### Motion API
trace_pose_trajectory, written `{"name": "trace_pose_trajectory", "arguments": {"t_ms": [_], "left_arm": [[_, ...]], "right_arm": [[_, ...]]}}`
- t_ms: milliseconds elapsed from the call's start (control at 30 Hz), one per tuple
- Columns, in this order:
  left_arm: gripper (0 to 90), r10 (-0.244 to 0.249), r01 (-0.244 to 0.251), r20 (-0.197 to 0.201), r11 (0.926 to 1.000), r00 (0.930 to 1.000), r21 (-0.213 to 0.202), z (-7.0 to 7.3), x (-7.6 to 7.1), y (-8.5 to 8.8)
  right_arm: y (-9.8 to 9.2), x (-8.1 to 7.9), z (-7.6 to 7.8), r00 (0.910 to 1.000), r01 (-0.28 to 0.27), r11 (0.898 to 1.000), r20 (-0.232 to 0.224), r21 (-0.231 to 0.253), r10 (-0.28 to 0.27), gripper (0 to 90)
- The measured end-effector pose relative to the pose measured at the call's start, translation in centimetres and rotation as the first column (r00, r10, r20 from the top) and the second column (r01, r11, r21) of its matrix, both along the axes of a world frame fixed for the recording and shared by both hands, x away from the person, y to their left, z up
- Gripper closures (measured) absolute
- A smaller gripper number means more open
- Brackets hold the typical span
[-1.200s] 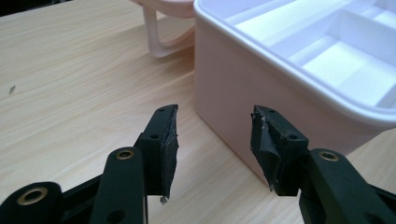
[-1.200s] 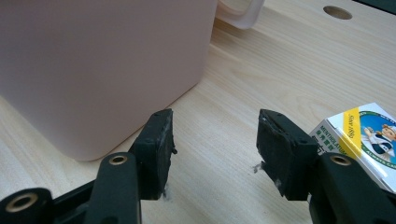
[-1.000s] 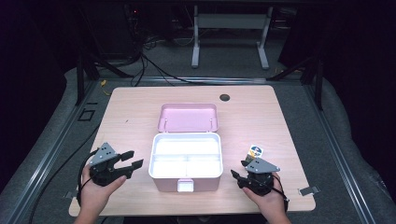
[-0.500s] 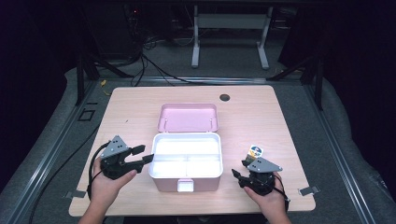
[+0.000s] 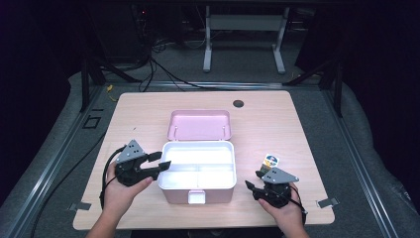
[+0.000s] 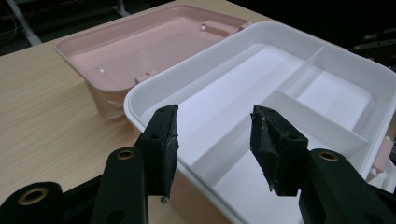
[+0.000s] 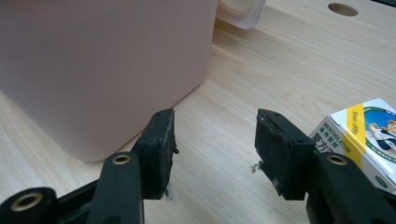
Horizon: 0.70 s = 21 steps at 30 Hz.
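Pink box [image 5: 198, 171]: lid open, tray empty.
Left gripper [image 6: 215, 140]: fingers apart, straddling its near rim.
Right gripper [image 7: 215, 144]: fingers apart, empty; small carton [image 7: 362, 135] just beside.
Step, judged: approach; next, grasp carton.

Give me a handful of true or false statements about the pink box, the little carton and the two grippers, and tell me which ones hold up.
1. The pink box has its lid open. True.
2. The white tray inside the box holds the small carton. False: its compartments are empty, and the small carton lies on the table to the right of the box.
3. The left gripper has its jaws spread at the box's left rim. True.
4. The right gripper is shut on the carton. False: its jaws stand apart with bare table between them, and the carton lies beside one jaw.
5. The table has a round hole beyond the box. True.
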<state>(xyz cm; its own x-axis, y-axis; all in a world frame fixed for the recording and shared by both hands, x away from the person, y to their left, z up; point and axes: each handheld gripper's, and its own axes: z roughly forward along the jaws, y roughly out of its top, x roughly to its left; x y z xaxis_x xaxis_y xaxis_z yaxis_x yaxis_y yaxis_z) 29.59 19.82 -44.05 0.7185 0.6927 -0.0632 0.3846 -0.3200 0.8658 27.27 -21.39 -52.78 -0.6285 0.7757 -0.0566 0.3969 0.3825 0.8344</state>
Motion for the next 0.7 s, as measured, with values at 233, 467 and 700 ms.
{"name": "trace_pose_trajectory", "arguments": {"t_ms": [233, 467, 700], "left_arm": [[52.2, -0.013, 0.012, -0.007, 0.9999, 0.9999, -0.011, 0.4, 0.4, -0.7], [54.8, -0.039, 0.039, -0.011, 0.999, 0.9992, 0.024, 0.7, 0.9, -1.5], [57.3, -0.085, 0.085, -0.01, 0.9912, 0.9964, 0.101, 1.6, 1.3, -2.5]], "right_arm": [[0.1, -0.1, 0.0, 1.0, -0.005, 1.0, -0.007, -0.007, 0.005, 47.7], [0.2, 0.0, -0.1, 0.9999, -0.012, 1.0, -0.003, 0.002, 0.012, 47.6], [0.1, 0.0, -0.1, 0.9998, -0.016, 1.0, -0.007, 0.004, 0.016, 47.6]]}}
